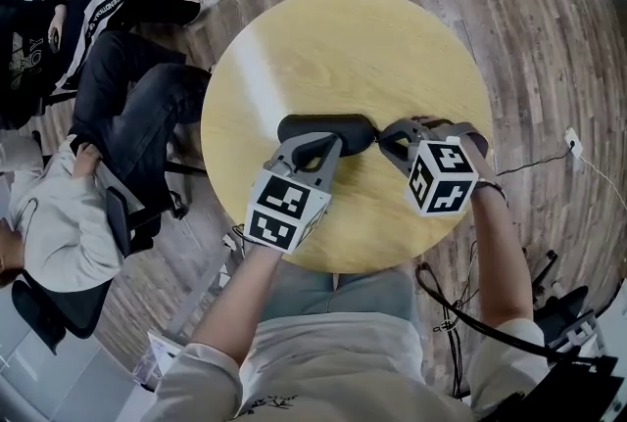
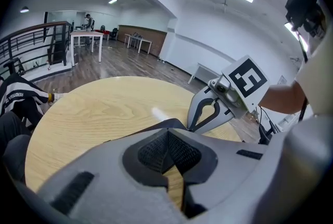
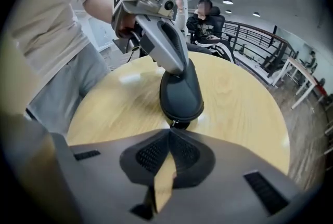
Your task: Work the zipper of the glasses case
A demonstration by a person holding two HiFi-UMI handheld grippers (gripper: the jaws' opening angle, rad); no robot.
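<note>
A black zipped glasses case (image 1: 328, 129) lies lengthwise in the middle of the round yellow table (image 1: 343, 38). My left gripper (image 1: 315, 140) is shut, and its tips rest on top of the case's left part (image 3: 179, 93). In the left gripper view the case's dark edge (image 2: 156, 127) shows just past the closed tips (image 2: 166, 133). My right gripper (image 1: 384, 138) is at the case's right end. It is shut, with the small zipper pull (image 3: 179, 124) running into its tips (image 3: 170, 132).
Two seated people (image 1: 127, 107) are close to the table's left side, with chairs beside them. Cables (image 1: 529, 161) trail over the wooden floor at the right. The table top around the case is bare wood.
</note>
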